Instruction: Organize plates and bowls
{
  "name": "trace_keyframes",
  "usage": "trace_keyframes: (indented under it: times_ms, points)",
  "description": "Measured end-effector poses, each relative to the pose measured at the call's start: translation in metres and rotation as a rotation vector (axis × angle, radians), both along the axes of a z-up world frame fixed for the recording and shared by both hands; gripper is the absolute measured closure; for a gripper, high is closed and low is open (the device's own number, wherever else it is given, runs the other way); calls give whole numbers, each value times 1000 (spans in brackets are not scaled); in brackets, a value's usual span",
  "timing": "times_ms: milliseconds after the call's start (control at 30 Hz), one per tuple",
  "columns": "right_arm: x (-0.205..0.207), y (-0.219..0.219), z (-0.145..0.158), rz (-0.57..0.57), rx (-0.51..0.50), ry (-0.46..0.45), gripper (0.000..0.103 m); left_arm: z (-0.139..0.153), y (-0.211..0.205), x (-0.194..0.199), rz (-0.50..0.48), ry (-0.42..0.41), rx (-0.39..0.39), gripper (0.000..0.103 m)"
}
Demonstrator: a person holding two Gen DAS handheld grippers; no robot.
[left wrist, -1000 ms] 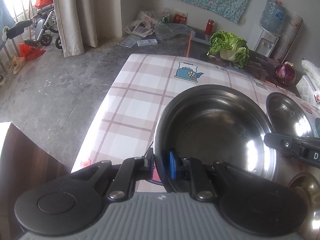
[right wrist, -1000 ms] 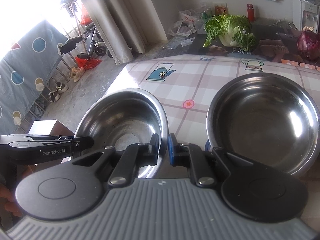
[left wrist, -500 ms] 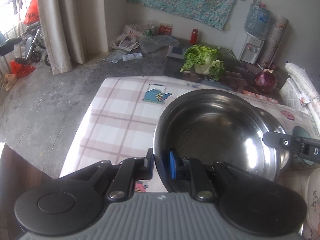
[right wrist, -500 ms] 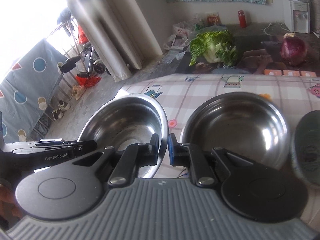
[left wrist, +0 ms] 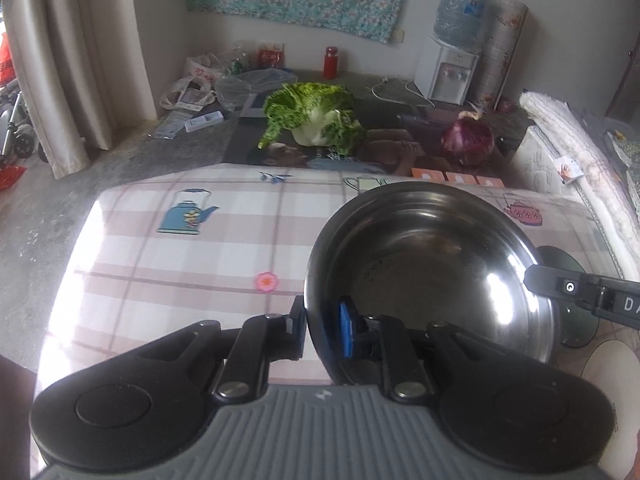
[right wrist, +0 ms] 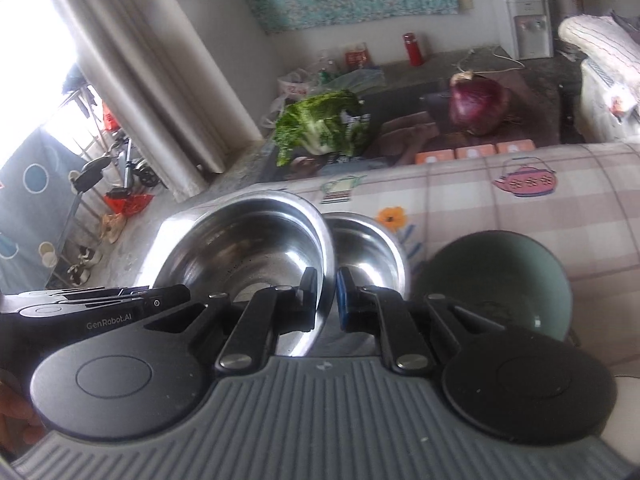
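A large steel bowl (left wrist: pixel 432 264) is held in the air above the checked tablecloth (left wrist: pixel 192 256). My left gripper (left wrist: pixel 322 326) is shut on its near rim. My right gripper (right wrist: pixel 326 294) is shut on the opposite rim of the same steel bowl (right wrist: pixel 248 248), and its body shows at the right edge of the left wrist view (left wrist: pixel 580 292). A second steel bowl (right wrist: pixel 370 252) rests on the table just right of and partly behind the held one. A green ceramic bowl (right wrist: pixel 500 276) stands to its right, and shows in the left wrist view (left wrist: pixel 576 320) behind the held bowl.
A cabbage (left wrist: pixel 316 120) and a purple onion (left wrist: pixel 468 140) lie on a dark mat beyond the table's far edge. A white rolled bundle (left wrist: pixel 580 168) lies along the right. A white dish edge (left wrist: pixel 612 368) shows at bottom right. The floor drops away on the left.
Both grippers have carried the steel bowl to the right, over the second steel bowl. The green bowl has come into view on the right.
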State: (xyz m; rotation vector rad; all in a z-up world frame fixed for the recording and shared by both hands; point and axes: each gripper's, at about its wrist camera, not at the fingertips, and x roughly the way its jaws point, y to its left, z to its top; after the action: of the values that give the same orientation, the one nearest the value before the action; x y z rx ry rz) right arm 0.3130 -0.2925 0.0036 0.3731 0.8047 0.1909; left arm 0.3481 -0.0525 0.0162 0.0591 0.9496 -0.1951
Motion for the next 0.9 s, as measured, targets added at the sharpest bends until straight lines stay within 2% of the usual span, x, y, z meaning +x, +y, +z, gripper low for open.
trace_keyframes:
  times_ms: [233,433,533,600,667,833,900]
  points:
    - [13,-17,-25,-29,-27,38,94,-24,-20,11,-13,32,43,85]
    - [25,-12,-32,-26,-72,31,91,-26,-24,13,-12,17,57,82]
    - [29,-8,-30,-21,-100,22,88,-21,-25,9,-13,-8,67,72]
    - [30,-7,-30,-16,-99,19,76,-16,-25,5,-17,-18,59,62]
    - [32,-7,-28,-17,-106,8,69,-10,-25,-1,-24,-39,58,56]
    - [22,-16,-16,-17,-71,-37,65,8,-34,-18,-74,-75,37,46]
    - [16,-24,-11,-24,-57,-48,65,15,-39,-25,-107,-70,5,38]
